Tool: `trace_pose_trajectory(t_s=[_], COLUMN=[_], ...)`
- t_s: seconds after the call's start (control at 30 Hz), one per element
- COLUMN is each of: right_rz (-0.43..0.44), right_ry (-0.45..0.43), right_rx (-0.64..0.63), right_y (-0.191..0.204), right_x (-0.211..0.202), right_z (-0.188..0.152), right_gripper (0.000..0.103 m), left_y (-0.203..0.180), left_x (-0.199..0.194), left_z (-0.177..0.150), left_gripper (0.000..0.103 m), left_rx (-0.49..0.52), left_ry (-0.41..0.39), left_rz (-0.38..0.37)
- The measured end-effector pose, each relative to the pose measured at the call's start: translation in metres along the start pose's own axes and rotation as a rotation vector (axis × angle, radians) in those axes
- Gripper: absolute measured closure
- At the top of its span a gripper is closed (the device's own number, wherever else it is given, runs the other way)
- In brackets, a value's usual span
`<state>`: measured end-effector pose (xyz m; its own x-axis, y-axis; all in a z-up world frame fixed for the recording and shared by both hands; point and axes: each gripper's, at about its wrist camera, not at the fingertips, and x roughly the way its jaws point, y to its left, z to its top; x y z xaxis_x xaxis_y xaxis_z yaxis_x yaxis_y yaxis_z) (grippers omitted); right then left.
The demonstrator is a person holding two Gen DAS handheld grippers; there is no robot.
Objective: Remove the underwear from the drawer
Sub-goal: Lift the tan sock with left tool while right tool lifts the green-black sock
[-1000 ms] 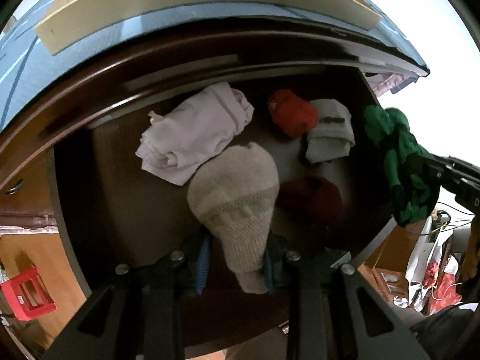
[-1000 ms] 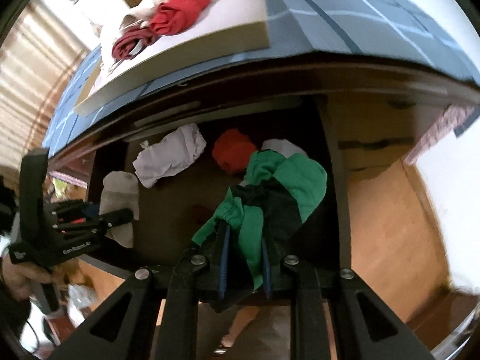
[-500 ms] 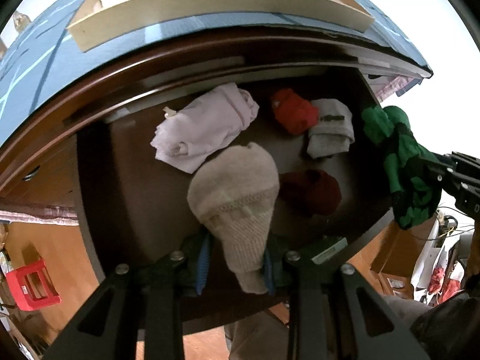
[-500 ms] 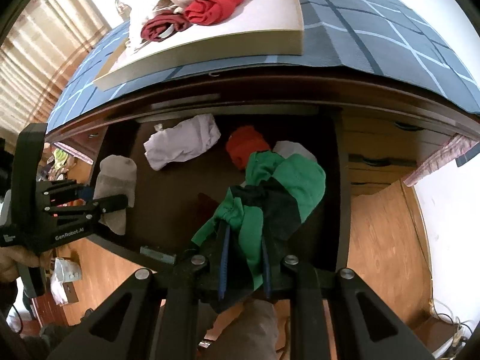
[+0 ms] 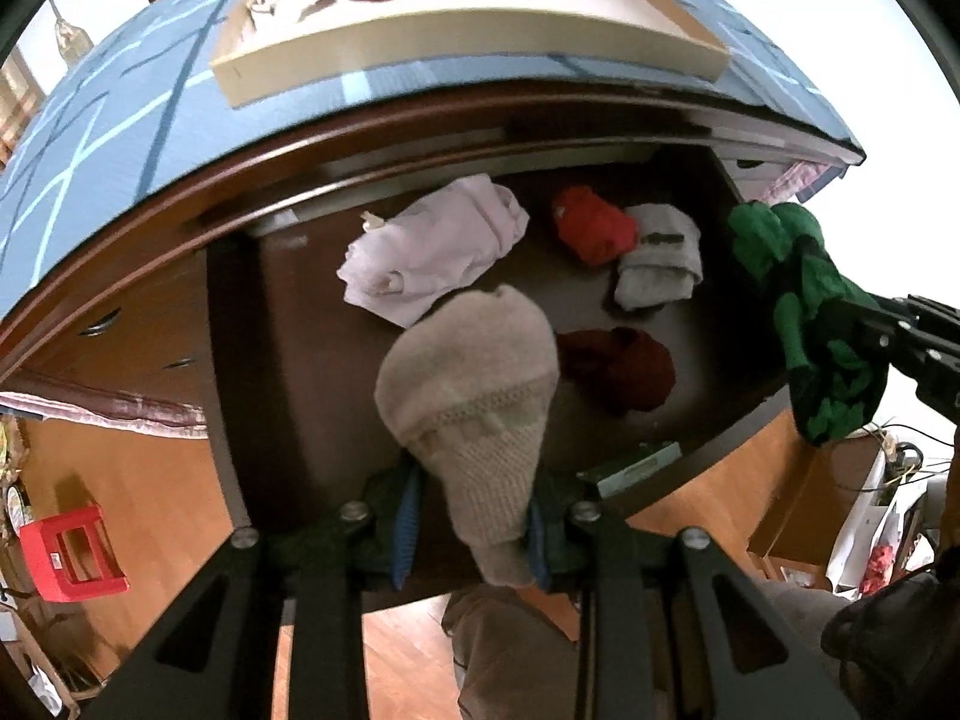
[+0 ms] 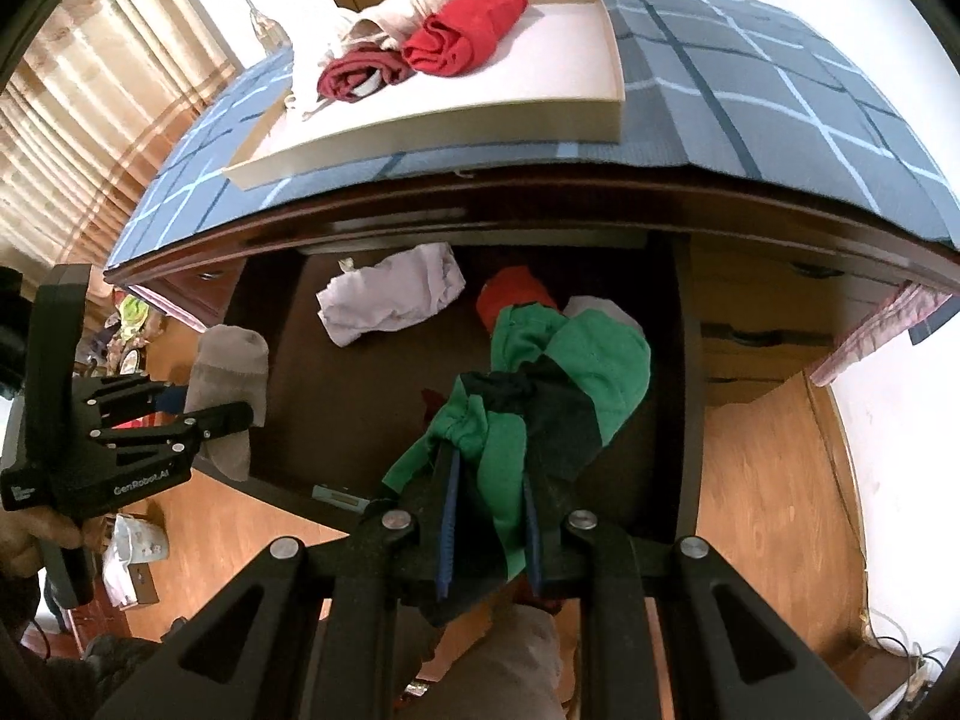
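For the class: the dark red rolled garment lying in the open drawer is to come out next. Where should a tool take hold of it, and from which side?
Grip the dark red rolled garment across its raised middle hump, coming from above: the drawer is open on top, and bare floor surrounds the bundle. Both tools are occupied now.

The left gripper [image 5: 474, 531], a black two-finger tool with blue ribbed pads, points steeply downward, and its jaws are clamped on the narrow end of a beige knitted garment [image 5: 474, 384] that bulges out ahead of the fingertips. Seen from the right wrist, this gripper [image 6: 231, 417] lies off to the left, gripped from below by the person's hand [image 6: 36, 540].

The right gripper [image 6: 487, 531], of the same black build, also tilts steeply down, jaws pinched on a green and black fabric garment [image 6: 540, 396] bunched between and ahead of its pads. From the left wrist, its black body [image 5: 900, 336] reaches in from the right.
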<state>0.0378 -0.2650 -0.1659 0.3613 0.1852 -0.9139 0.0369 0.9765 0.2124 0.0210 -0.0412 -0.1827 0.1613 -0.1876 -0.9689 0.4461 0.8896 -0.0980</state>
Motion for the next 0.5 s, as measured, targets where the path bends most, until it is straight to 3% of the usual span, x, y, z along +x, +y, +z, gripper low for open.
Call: trace_pose_trajectory(t_s=[0.5], right_rz=[0.001], right_ry=[-0.076], right_rx=[-0.036], right_y=[0.015], right_x=[-0.025], right_z=[0.009], right_gripper=[0.083], left_y=[0.000], left_x=[-0.041], left_z=[-0.002], left_gripper=[0.075], left_rx=[-0.023], left_ry=[-0.074], left_rz=[0.004])
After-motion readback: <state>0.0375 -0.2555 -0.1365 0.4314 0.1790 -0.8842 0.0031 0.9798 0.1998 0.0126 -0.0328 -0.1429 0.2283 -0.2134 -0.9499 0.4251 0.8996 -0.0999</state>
